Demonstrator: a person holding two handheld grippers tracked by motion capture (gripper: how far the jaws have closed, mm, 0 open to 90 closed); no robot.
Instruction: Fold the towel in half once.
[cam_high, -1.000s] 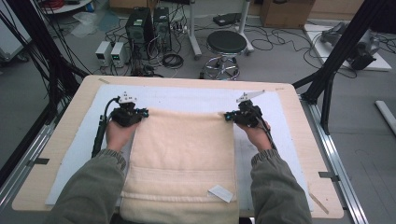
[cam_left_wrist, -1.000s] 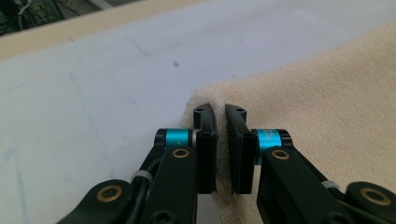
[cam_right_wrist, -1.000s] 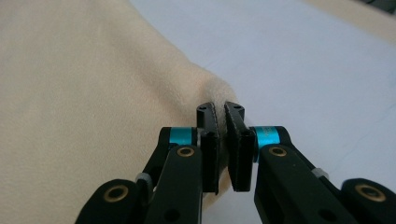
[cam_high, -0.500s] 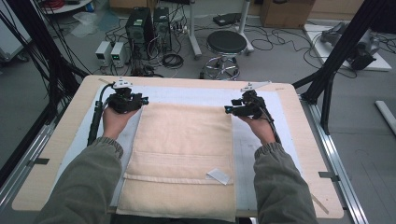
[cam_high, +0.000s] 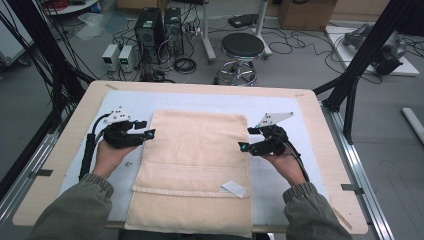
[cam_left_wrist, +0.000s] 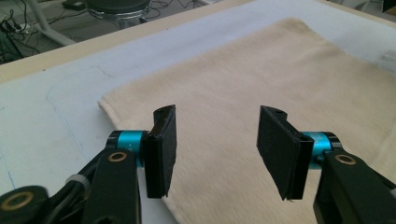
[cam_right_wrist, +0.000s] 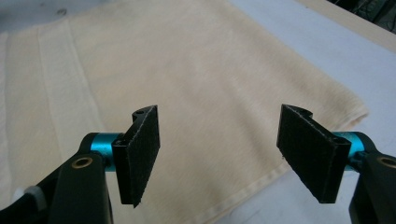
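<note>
Presently we list, from largest item down:

Table (cam_high: 320, 115): pale wood, covered by a white mat (cam_high: 130, 102).

Towel (cam_high: 197, 165): cream terry, lying flat mid-table on the mat, long axis running near to far, near end overhanging the table's near edge. A stitched band crosses it toward the near end, with a white label (cam_high: 233, 188) just beside the band at the right.

Left gripper (cam_high: 143, 131): held at the towel's left edge. Its jaws have just been opening; in the left gripper view they stand apart over the cloth, nothing between the pads (cam_left_wrist: 161, 154).

Right gripper (cam_high: 245, 146): held at the towel's right edge. Its jaws have likewise just been opening and stand wide above the hem, empty.

Handling note: we judge the step in hand to be taking fresh holds on both side edges for a fold. We do it well by lowering each gripper until one pad slides under the hem, pinching at matching points on left and right, and lifting both sides together so the fold lands square.
</note>
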